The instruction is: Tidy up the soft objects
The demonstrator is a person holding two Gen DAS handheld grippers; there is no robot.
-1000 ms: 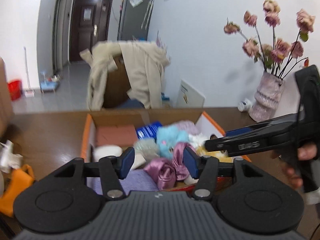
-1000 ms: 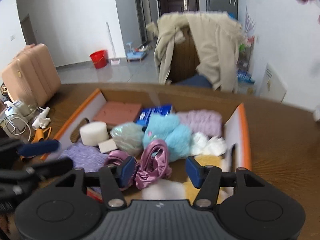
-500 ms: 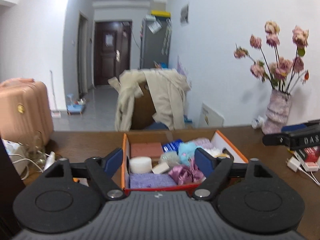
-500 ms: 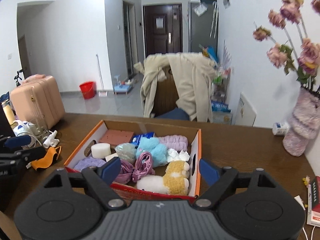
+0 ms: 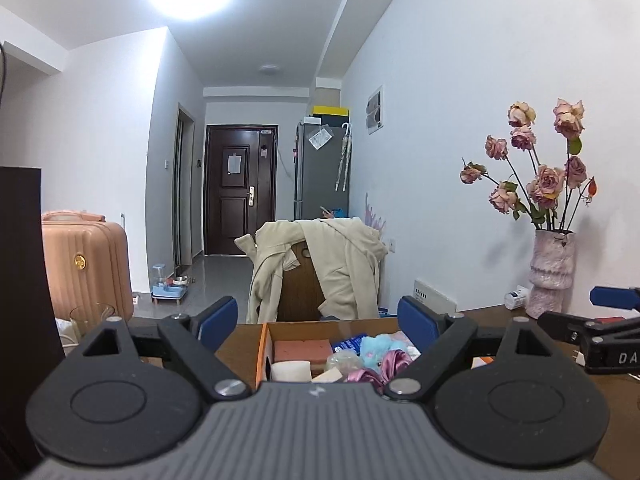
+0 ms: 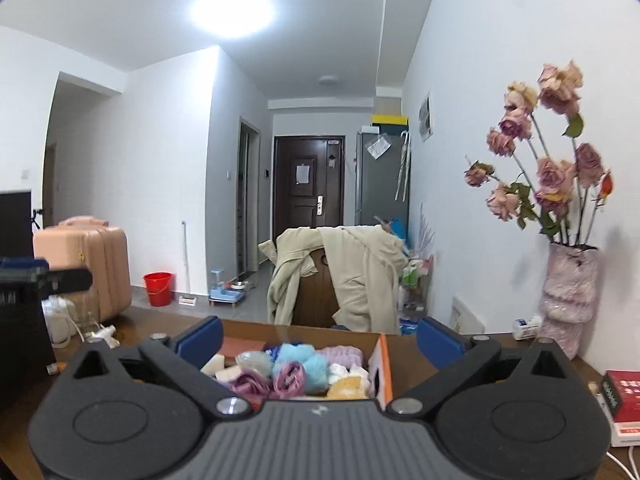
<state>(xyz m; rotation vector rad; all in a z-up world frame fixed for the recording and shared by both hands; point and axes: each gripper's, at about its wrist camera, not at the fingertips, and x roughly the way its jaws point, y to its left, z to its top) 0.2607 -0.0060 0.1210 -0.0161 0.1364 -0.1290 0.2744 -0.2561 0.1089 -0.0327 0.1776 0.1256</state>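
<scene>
An orange-edged cardboard box (image 5: 262,346) sits on the brown table, also in the right wrist view (image 6: 383,364). It holds several soft things: a blue fluffy ball (image 6: 306,364), purple satin scrunchies (image 6: 288,376), a white foam roll (image 5: 291,369), a pink sponge block (image 5: 302,349) and a yellow plush (image 6: 347,387). My left gripper (image 5: 318,318) is open and empty, back from the box. My right gripper (image 6: 318,338) is open and empty too. Each gripper shows at the edge of the other's view.
A vase of dried roses (image 5: 551,274) stands at the table's right by the wall. A red and white box (image 6: 624,400) lies at the right edge. A chair draped with a beige coat (image 5: 320,268) stands behind the table. A pink suitcase (image 5: 86,264) stands left.
Both grippers have pulled back and up from the box and opened wide. The box now looks smaller and lower in both views.
</scene>
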